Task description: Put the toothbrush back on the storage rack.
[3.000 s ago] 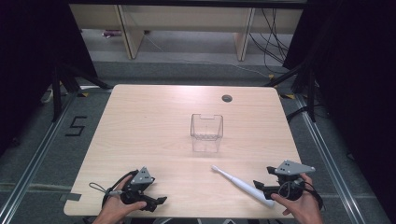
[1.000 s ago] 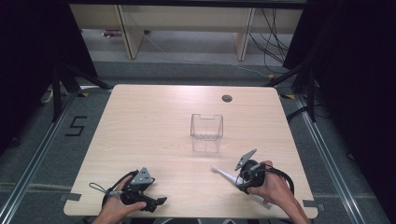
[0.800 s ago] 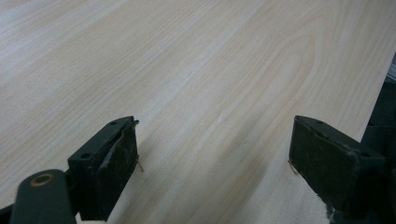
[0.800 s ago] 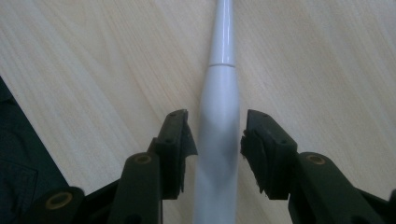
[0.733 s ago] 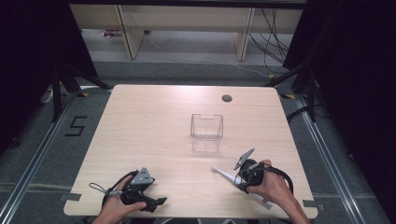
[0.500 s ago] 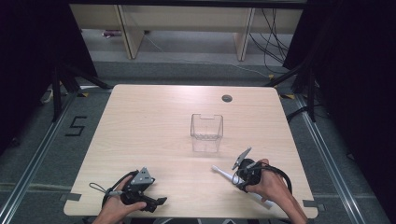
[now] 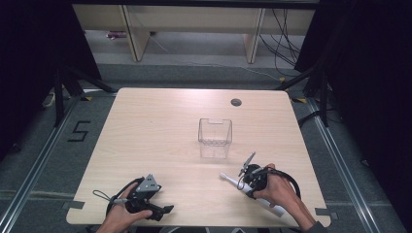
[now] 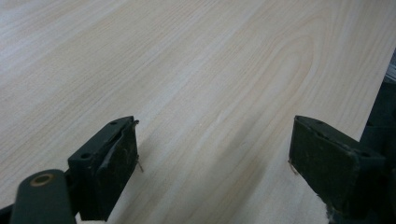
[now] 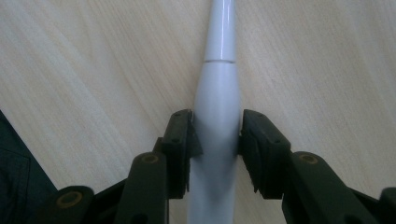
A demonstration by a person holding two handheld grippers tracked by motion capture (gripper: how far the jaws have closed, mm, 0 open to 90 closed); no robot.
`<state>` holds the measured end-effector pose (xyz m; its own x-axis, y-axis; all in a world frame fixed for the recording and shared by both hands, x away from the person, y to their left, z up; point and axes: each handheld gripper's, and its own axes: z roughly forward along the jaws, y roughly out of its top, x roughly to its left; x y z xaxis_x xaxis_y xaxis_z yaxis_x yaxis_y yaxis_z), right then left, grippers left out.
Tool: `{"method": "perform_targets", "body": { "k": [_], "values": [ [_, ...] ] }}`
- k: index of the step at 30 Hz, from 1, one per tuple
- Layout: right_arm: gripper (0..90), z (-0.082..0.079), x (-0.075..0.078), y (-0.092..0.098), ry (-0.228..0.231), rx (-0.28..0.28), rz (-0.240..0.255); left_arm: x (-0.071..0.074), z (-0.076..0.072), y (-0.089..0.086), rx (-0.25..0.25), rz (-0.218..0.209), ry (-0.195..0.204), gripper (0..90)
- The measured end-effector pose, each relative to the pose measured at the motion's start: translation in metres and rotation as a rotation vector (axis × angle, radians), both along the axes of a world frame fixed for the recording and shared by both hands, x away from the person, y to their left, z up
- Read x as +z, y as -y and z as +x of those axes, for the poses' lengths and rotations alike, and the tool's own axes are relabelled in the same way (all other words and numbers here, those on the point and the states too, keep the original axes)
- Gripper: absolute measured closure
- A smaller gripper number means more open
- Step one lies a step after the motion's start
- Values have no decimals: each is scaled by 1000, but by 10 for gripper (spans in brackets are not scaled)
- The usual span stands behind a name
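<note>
We pinch the white electric toothbrush (image 9: 217, 135) between our right gripper (image 9: 217, 140) jaws at its thick, slippery, rigid handle, flat on the table (image 9: 327, 60). Left gripper (image 8: 212, 163) jaws stand spread, holding nothing.

Toothbrush (image 9: 215, 140) in my right gripper (image 9: 215, 135) — glossy white plastic, smooth. Jaws matt black, scuffed. Table (image 7: 160, 131) pale wood grain, matt. Box (image 7: 214, 137) — clear plastic.
</note>
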<state>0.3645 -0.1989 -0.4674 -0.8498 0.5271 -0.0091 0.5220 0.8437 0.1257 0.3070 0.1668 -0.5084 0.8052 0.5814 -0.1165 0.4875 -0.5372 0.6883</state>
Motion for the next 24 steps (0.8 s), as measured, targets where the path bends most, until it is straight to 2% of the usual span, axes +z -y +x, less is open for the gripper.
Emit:
{"method": "perform_targets", "body": {
  "k": [2,3,4,6,11,12,13,14,15,17,18,20,23,24],
  "values": [
    [635,-1,0,-1,3,-15,2,0,0,0,0,1,0,149],
    [635,0,-1,-1,2,4,1,0,0,0,0,0,0,149],
    [636,0,0,-2,-10,-11,-21,0,0,0,0,0,0,149],
    [638,1,-1,-2,-9,11,-15,0,0,0,-2,0,1,149],
    [647,3,-3,-4,-28,10,-25,0,0,0,3,-3,1,149],
    [650,-1,-2,-6,-45,-40,-35,0,0,0,2,-2,1,149],
    [651,3,-4,-5,-28,13,-30,0,0,0,2,4,3,149],
    [654,4,-5,-4,-20,31,-32,0,0,0,1,4,3,149],
    [656,2,-4,-6,-23,0,-46,0,0,0,1,3,3,149],
    [657,3,-4,-7,-30,4,-47,0,0,0,-1,-1,1,149],
    [657,4,-5,-7,-24,30,-53,0,0,0,-1,1,2,149],
    [654,4,-4,-8,-44,1,-55,0,0,0,-1,3,4,149],
    [654,5,-6,-7,-50,11,-68,0,0,0,0,4,3,149],
    [653,6,-7,-6,-45,38,-74,0,0,0,0,3,4,149]
  ]
}}
